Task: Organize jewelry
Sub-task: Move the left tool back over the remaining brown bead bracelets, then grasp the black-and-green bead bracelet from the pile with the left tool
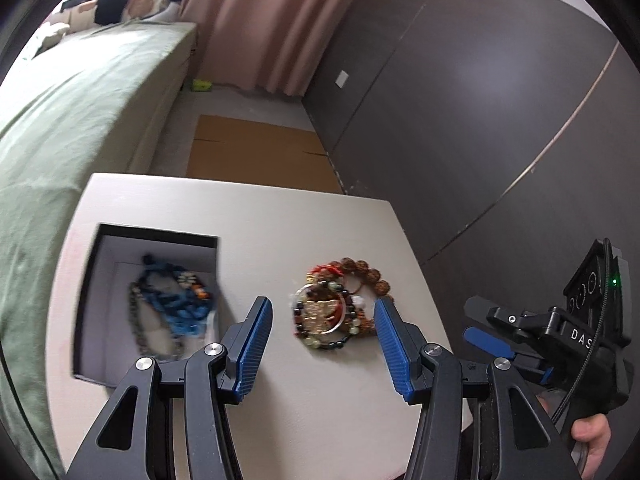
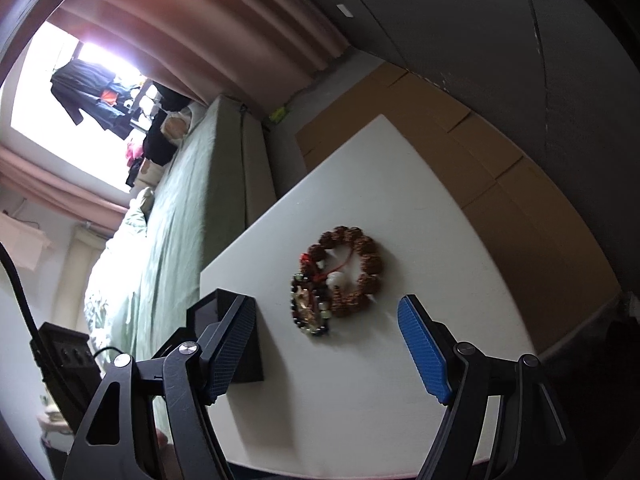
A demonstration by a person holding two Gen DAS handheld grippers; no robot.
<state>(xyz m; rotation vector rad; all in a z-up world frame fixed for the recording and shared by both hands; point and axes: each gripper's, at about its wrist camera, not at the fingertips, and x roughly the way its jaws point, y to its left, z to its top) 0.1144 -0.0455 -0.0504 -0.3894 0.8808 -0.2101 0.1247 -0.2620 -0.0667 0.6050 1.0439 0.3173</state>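
Ahead of both grippers, a heap of bracelets [image 1: 340, 308] lies mid-table [image 1: 280, 220], framed between the left gripper's [image 1: 324, 342] spread, empty jaws; the right gripper [image 2: 326, 346], likewise spread and empty, sits farther back.

Left wrist view: sits behind left gripper [image 1: 324, 320], looks forward and down along fingers, close over white table [image 1: 280, 216]; open box [image 1: 100, 312] ahead-left. Right wrist view: behind right gripper [image 2: 326, 328], same downward tilt, horizon rolled. Shared: bracelet pile [image 1: 340, 308] [image 2: 338, 280] just ahead of both, table, green bed [image 1: 60, 120] [image 2: 180, 200], pink curtain [image 1: 260, 20] [image 2: 200, 40].
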